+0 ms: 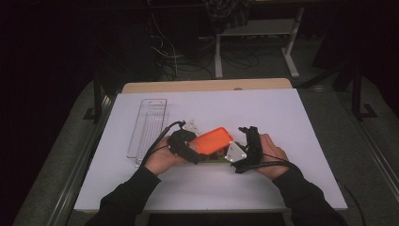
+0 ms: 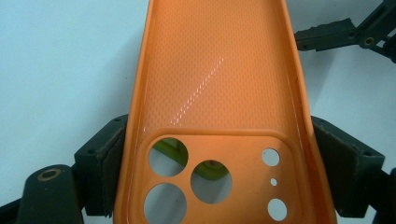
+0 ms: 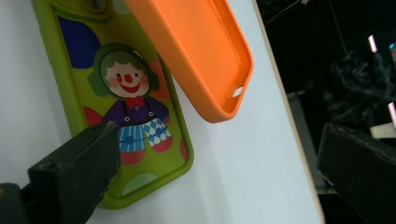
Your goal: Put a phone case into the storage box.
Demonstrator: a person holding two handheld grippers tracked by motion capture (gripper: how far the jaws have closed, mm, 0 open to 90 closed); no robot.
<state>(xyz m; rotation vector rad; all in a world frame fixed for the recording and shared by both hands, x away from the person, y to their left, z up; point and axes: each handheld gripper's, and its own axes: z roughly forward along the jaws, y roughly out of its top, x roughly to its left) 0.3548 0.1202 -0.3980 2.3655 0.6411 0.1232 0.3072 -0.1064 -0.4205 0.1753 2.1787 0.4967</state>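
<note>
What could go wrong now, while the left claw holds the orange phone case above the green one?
The left claw grips the orange case only by its side walls at the camera end; the soft walls might bend and slip free. Lowered as it is, tilted, it could push the green clown case sideways, since the right claw is open and not holding it.

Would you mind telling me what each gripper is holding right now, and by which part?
The left tongs clamp the orange phone case across its camera-cutout end. The right tongs are open, holding nothing.
</note>
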